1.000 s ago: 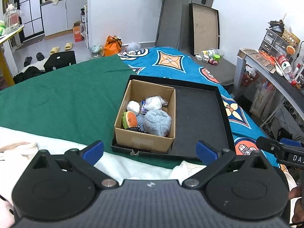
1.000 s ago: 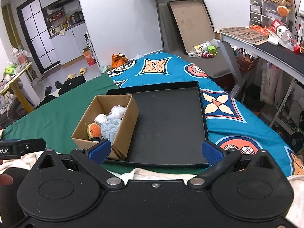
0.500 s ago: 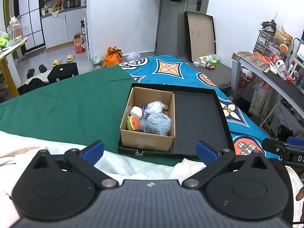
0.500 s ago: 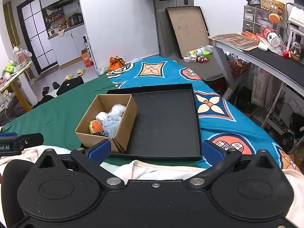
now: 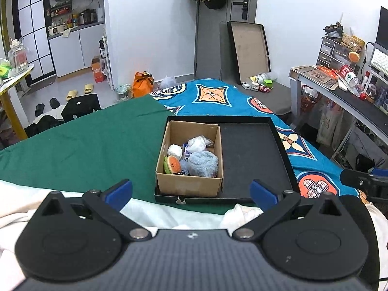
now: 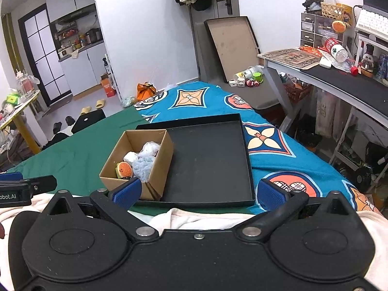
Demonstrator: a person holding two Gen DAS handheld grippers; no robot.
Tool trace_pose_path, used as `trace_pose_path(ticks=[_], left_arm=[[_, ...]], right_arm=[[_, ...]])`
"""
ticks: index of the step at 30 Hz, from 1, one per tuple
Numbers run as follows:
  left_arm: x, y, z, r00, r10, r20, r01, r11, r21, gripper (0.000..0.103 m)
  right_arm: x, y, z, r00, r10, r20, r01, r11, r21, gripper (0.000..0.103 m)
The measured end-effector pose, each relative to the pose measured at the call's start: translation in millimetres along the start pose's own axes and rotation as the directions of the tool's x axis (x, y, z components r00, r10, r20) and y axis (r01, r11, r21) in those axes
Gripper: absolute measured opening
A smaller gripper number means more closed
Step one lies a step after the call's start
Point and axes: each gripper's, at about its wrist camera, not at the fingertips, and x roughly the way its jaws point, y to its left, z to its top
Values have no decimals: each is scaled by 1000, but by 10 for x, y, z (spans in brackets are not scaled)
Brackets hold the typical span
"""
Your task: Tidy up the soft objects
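A cardboard box [image 5: 189, 184] stands in the left part of a black tray [image 5: 252, 155] on the bed. It holds several soft things: a fluffy blue cloth [image 5: 203, 164], a watermelon plush [image 5: 172, 164], a white ball [image 5: 175, 150] and a clear bag [image 5: 197, 144]. The box [image 6: 157, 165] and tray [image 6: 208, 165] also show in the right wrist view. My left gripper [image 5: 191, 191] is open and empty, well back from the tray. My right gripper [image 6: 198, 191] is open and empty, at the tray's near edge.
A green sheet [image 5: 84, 140] and a blue patterned cover [image 5: 218, 97] lie on the bed. White cloth [image 5: 184, 215] is bunched at the near edge. A desk [image 5: 344, 94] stands at the right. A box lid [image 5: 249, 48] leans on the far wall.
Both grippers have drawn back and risen from the tray, so the box looks smaller and farther. Both stay open and empty. The box contents have not moved.
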Motion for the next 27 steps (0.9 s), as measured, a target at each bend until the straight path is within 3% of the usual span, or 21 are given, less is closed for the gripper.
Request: trace_pose_path(ticks=[7,10,27], left_arm=[[-19,0,16,999,-45,-15,44,999,-24,103],[-55,-34,31,1000,-5,-3,5,1000,-4,103],[-48,75,17,1000,2,-20,-2,999,-44,103]], right_arm=[[13,-12,-28,1000,6,-3,-6,1000,-10,103],[-2,-26,-27,1000,10,0,-10,1000,-4,103],[-57,-54,-20,1000,1,24,-1,1000,15,103]])
